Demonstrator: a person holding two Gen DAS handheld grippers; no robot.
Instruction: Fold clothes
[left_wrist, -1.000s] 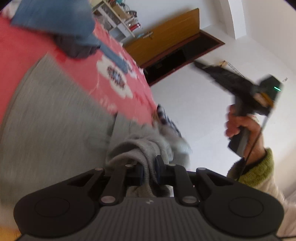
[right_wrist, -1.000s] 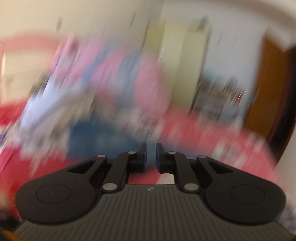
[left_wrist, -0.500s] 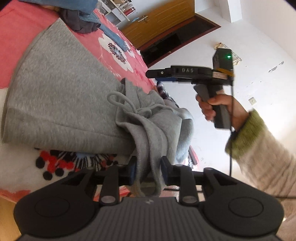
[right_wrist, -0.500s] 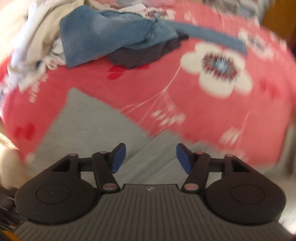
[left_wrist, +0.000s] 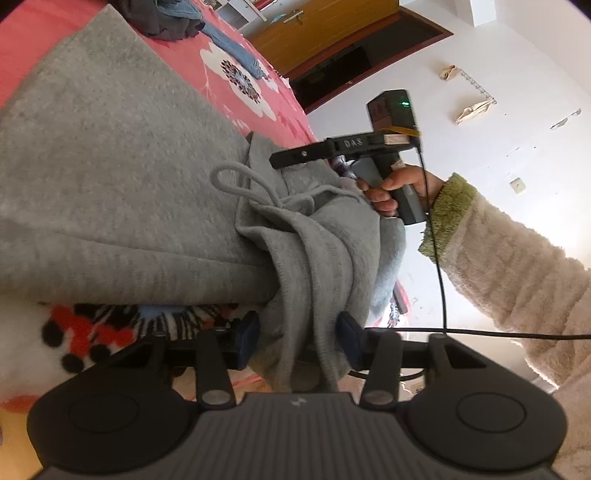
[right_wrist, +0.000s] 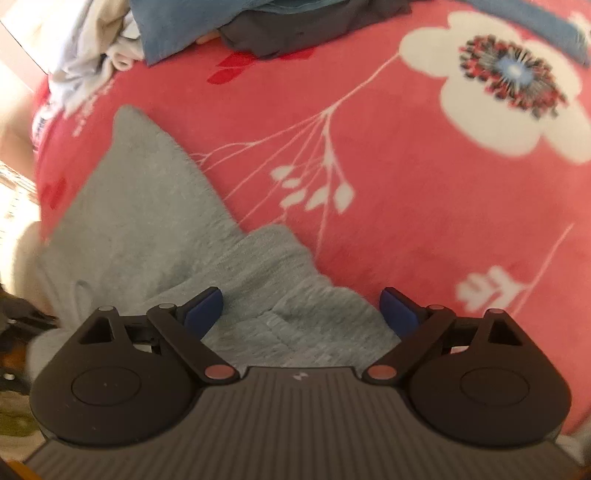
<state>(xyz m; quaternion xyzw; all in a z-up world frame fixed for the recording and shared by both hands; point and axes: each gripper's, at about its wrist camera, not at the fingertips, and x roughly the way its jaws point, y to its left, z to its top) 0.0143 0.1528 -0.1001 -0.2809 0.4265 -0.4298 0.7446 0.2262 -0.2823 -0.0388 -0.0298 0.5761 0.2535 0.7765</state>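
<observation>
The grey garment (left_wrist: 110, 155) is a soft, ribbed-knit fleece piece with a looped drawcord (left_wrist: 255, 184), lying on the bed. In the left wrist view its flat part spreads away up the bed toward the pile, while the corded end is bunched into thick folds at the bed's edge. That bunch hangs between the fingers of the left gripper (left_wrist: 299, 332); the blue pads (left_wrist: 246, 334) stand either side of the wad, touching it, seemingly gripping the cloth. The right gripper (right_wrist: 301, 314), held in a hand (left_wrist: 391, 188) with a fuzzy cream sleeve (left_wrist: 509, 258) and green cuff, hovers over the same bunched end, its fingers spread wide with cloth below them and nothing between them.

The bed carries a plush red blanket (right_wrist: 406, 206) printed with white flowers and thin branches. At its far side lies a pile of clothes (right_wrist: 229, 22): blue denim, dark grey, pale fabric. Beyond are a white floor, white walls and a wooden door (left_wrist: 332, 29).
</observation>
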